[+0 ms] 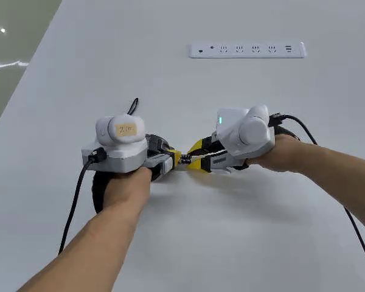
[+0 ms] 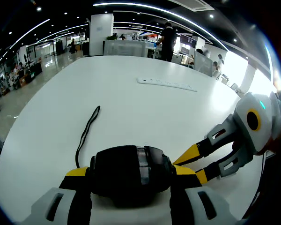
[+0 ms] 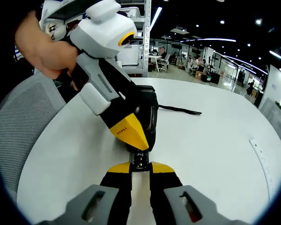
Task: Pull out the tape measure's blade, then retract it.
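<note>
- Black tape (image 3: 149, 108) is being held by the left tool (image 2: 130, 171), whose yellow-tipped jaws are clamping its two sides. It is near the middle of the tabletop (image 1: 188, 243). I cannot tell whether it is touching the surface or hanging just above it.
- Right tool (image 3: 140, 169) is meeting it head-on, with its jaws narrowed and pinching the end of the blade (image 3: 139, 157) just beside the tape's mouth.
- Only a short stub of blade is showing between the two tools, so the pull-out seems to be just beginning and the retracting is not yet due.
- Tape's strap (image 2: 86, 129) is trailing loose across the tabletop toward the far edge. A power strip (image 1: 247, 50) is lying there, well apart from the work.
- Next move is probably calling for the right tool to draw straight away along the blade's own line while the left tool holds the tape steady. A slipping pinch or a twisting blade is looking like the main risk.
</note>
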`<state>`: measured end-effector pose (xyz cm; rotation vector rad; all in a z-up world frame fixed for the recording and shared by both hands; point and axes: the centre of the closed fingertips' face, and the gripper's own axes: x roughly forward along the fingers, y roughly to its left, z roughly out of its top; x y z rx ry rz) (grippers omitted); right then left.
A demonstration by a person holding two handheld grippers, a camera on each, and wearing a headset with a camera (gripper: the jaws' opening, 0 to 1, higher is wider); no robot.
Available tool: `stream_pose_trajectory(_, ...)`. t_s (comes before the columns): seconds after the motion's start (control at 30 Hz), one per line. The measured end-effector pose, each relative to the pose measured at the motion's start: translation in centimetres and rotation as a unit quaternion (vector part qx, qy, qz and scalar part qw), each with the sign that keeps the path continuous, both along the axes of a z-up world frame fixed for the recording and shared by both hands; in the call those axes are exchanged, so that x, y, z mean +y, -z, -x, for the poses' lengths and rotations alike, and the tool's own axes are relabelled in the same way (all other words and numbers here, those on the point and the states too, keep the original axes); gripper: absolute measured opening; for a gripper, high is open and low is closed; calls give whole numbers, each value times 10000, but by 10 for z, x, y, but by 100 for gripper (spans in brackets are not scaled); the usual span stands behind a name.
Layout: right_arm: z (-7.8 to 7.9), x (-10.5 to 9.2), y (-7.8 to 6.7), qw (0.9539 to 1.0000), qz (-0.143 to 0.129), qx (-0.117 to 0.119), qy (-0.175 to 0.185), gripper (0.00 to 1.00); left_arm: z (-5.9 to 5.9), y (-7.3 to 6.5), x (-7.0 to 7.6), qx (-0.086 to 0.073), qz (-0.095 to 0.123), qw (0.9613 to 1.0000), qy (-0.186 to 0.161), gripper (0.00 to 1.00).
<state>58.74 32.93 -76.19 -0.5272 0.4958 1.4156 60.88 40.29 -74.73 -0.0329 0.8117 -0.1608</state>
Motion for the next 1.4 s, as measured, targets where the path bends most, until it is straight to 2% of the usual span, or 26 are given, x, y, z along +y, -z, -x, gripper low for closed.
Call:
stream_pose_trajectory(0.2, -1, 15, 0, 10000, -53, -19, -25, 13, 0, 0, 0, 19, 16, 10000, 3, 65)
stream_pose_trajectory(0.33, -1, 16, 0, 10000, -59, -21, -25, 13, 0, 0, 0, 20, 17, 10000, 2, 65)
stream_pose_trajectory(0.47, -1, 25, 0, 9999, -91, -22, -56, 13, 0, 0, 0, 33, 35, 10000, -1, 65)
stream_pose_trajectory(1.4, 1, 25, 2, 9999, -62, -59, -58, 13, 1, 2, -1, 72, 44, 9999, 71, 67)
